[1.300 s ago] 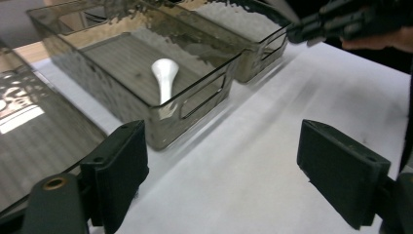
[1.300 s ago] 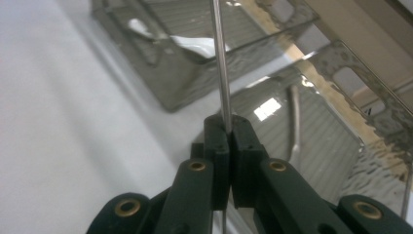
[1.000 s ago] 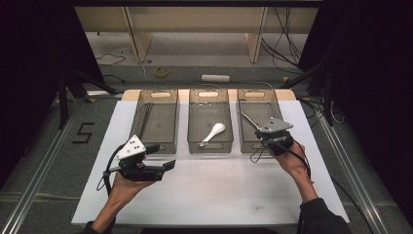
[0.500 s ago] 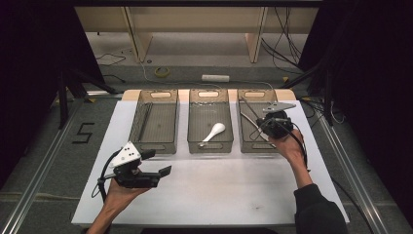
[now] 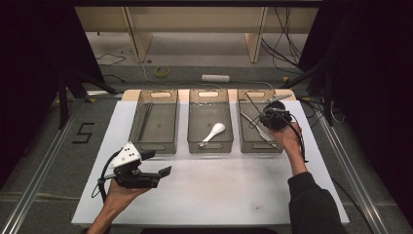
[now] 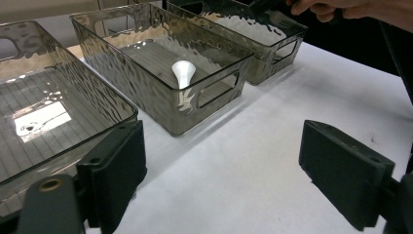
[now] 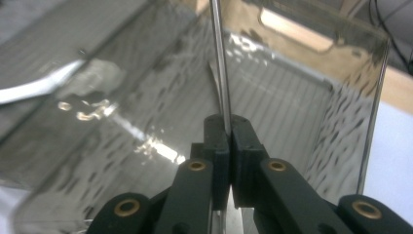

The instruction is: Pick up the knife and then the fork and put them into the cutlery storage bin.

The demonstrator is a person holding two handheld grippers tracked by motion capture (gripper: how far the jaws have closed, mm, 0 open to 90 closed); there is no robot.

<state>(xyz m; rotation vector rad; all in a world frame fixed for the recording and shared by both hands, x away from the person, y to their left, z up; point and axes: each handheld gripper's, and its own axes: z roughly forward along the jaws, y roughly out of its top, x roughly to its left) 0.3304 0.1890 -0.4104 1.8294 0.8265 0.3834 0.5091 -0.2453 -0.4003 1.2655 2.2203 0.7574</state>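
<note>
Cutlery sorting is the work in hand, and the piece that matters now is a thin metal utensil (image 7: 220, 58) pinched between the jaws of the right gripper (image 7: 229, 127). In the right gripper view its slim shaft rises straight up the middle of the frame from the closed pads, so its long axis runs on in line with the jaws, away from the hand. Which end is gripped, and whether it is a fork or a knife, I cannot tell.

In the high view the right gripper (image 5: 273, 118) hangs over the right-hand bin (image 5: 253, 146) at right of centre, above its far half, and the held piece points out toward the upper right. Another silver utensil (image 5: 254, 127) already lies slantwise on that bin's floor, just to the left of the gripper. My judgement is that the coming move turns on this: the bin's floor lies directly below the jaws, so the piece needs lowering or tipping to lie along the bin's length before release.

A white spoon (image 5: 213, 132) rests in the middle bin (image 5: 210, 145), and the left-hand bin (image 5: 155, 144) holds nothing I can make out. The left gripper (image 5: 157, 171) sits at lower left above the white table (image 5: 229, 190), jaws spread wide with nothing between them; the left gripper view shows its pads (image 6: 117, 168) well apart. The right hand is plainly the nearer one.
</note>
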